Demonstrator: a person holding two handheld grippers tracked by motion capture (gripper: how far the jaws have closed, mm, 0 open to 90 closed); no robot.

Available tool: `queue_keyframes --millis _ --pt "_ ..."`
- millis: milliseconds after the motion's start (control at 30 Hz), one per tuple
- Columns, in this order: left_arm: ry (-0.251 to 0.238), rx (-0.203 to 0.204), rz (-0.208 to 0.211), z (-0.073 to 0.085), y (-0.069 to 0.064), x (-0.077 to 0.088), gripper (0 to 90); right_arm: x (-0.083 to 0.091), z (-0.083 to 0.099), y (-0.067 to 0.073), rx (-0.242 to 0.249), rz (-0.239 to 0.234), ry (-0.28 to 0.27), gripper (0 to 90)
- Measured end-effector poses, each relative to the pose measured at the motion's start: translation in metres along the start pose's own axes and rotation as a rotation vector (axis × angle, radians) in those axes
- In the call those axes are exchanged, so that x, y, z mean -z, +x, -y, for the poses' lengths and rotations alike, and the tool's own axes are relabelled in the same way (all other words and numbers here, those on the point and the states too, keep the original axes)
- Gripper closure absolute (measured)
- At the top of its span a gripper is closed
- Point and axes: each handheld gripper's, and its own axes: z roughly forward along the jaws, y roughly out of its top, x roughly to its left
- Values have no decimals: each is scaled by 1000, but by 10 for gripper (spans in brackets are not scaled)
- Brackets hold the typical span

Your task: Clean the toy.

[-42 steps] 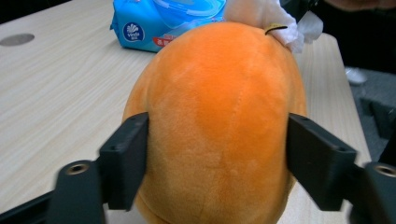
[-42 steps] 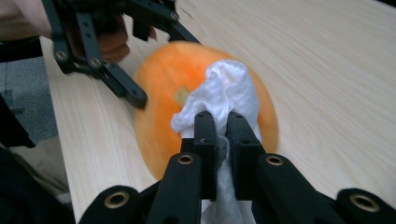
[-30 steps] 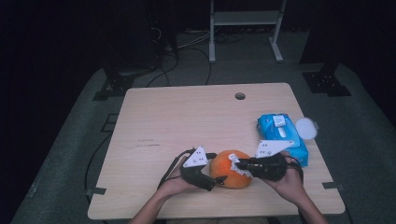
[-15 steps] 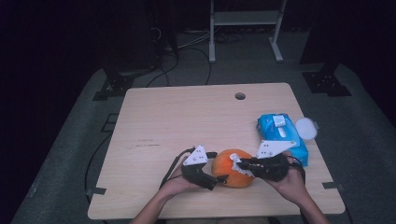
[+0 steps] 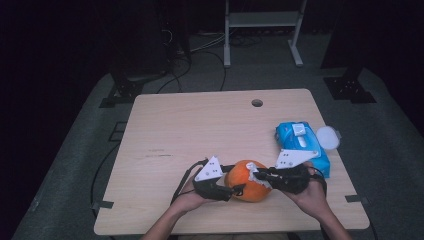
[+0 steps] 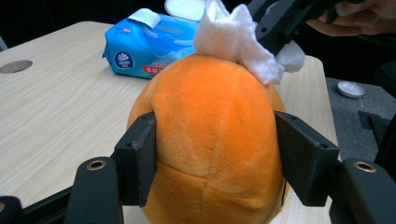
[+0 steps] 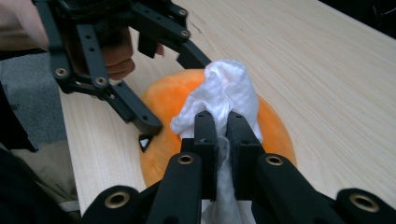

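On the worktop (image 5: pixel 200 130) near its front edge, your left tool (image 6: pixel 215 161) clamps the round orange plush toy (image 5: pixel 248 180); your right tool (image 7: pixel 221 128) presses a pinched white wipe (image 7: pixel 219 98) onto it.

Light wooden table (image 5: pixel 200 130) with round cable hole (image 5: pixel 257 103), orange plush toy (image 5: pixel 246 180) near front edge, blue wipes pack (image 5: pixel 301 142) at right

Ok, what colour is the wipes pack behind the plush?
Blue, with a white flap on top; the wipes pack shows best in the left gripper view, behind the plush.
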Motion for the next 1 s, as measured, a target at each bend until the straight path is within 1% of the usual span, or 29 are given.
queue_keyframes --millis 33,67,100,133,167,200,233,267,333,400,467,567,600,633,667,700,767,867,933,967,1000 --pt "1 -11 -1 -1 -2 -1 353 0 -1 2 8 -2 -3 832" --pt "2 -25 3 -2 -5 -2 351 0 -4 6 8 -18 -12 832" --pt "12 -48 7 -3 -9 -3 349 -2 -6 9 10 -45 -28 832" --pt "20 -71 8 -4 -11 -4 344 -5 -10 15 29 -59 -20 832" --pt "25 -79 5 -4 -11 -4 337 -7 -12 19 54 -51 -3 831" --pt "23 -76 10 -3 -10 -3 329 -8 -13 21 70 -44 8 831" --pt "20 -63 16 -1 -8 -2 313 -8 -14 21 70 -45 12 831" --pt "19 -50 18 0 -6 -2 302 -7 -13 19 65 -49 12 831" --pt "13 -23 17 2 -5 -3 302 -4 -9 13 48 -43 15 832" --pt "9 -21 18 0 -7 -4 310 -1 -5 6 24 -47 6 832" --pt "13 -34 14 -3 -10 -5 316 0 -5 6 21 -42 2 834" --pt "14 -54 19 -6 -15 -9 305 -5 -8 15 30 -56 -2 835" --pt "13 -55 21 -6 -16 -10 299 -9 -10 19 34 -76 -2 835" --pt "21 -57 18 -5 -17 -10 297 -12 -11 22 43 -81 1 835" --pt "22 -62 15 -4 -17 -10 297 -16 -13 25 57 -76 15 834" --pt "21 -58 16 -4 -15 -9 302 -16 -13 25 63 -72 18 834" --pt "24 -52 18 -2 -13 -7 315 -14 -13 22 59 -76 14 835" --pt "23 -44 21 0 -11 -7 317 -4 -10 15 52 -58 12 835" --pt "21 -26 28 2 -9 -6 317 4 -6 9 38 -37 15 834" --pt "21 -22 28 2 -9 -6 317 8 -2 3 19 -29 15 834" --pt "16 -18 30 2 -9 -6 317 10 0 0 10 -26 14 833"
